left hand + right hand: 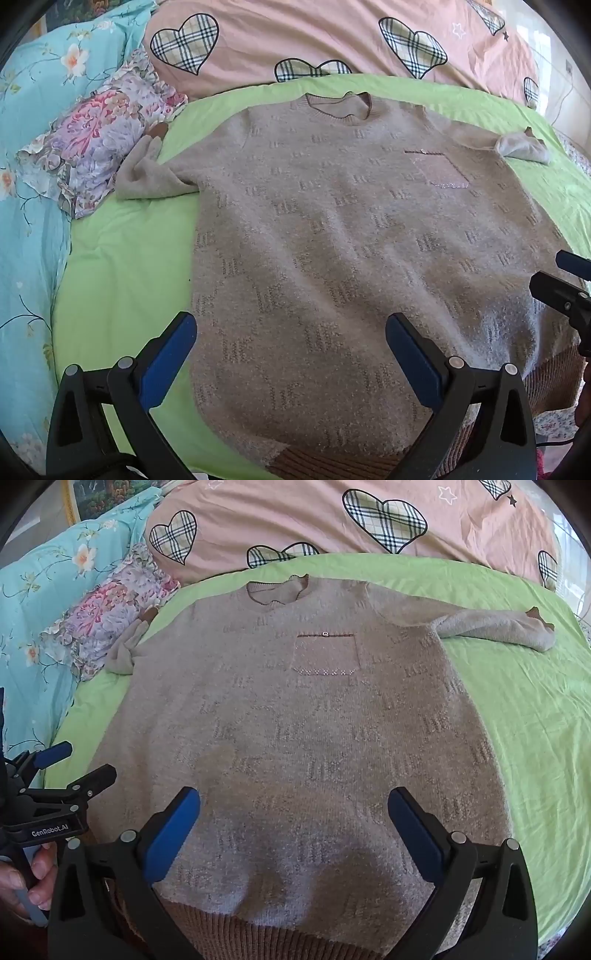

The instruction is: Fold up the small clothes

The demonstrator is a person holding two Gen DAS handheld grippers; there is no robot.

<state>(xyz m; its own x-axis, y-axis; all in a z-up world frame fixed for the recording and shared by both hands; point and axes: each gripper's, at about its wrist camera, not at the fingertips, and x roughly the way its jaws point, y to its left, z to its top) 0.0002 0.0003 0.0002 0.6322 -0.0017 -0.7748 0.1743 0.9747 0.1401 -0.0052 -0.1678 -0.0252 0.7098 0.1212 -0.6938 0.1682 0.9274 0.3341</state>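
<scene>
Nearest the cameras, the left gripper (291, 354) and the right gripper (293, 830) are both held with blue-padded fingers spread wide and nothing between them, poised above the lower part of the garment. The left gripper is also seen from the side at the left edge of the right wrist view, just beside the garment's left side.

Below them, the beige knitted sweater with a brown ribbed hem (295, 746) is laid flat, front up, on the light green bed sheet (524, 709). Its ribbed hem (236, 930) lies closest, and appears to reach the near edge of the bed. Farther up, a sequinned chest pocket (325, 653) is seen, then the round neckline (277, 589).

Both sleeves are bunched rather than laid straight: one (495, 627) is spread over the sheet, the other (147, 173) is crumpled against a floral purple-pink pillow (99, 147). Beyond are a turquoise floral quilt (33, 110) and a pink duvet with plaid hearts (295, 33).

No fold appears to have been made yet. If only the top layer of the thick knit is pinched, the back layer could be left behind and the fold skewed. The sleeve resting on the pillow could be snagged or dragged unevenly, and the hem could be pulled off the bed edge if the garment is tugged toward the person.
</scene>
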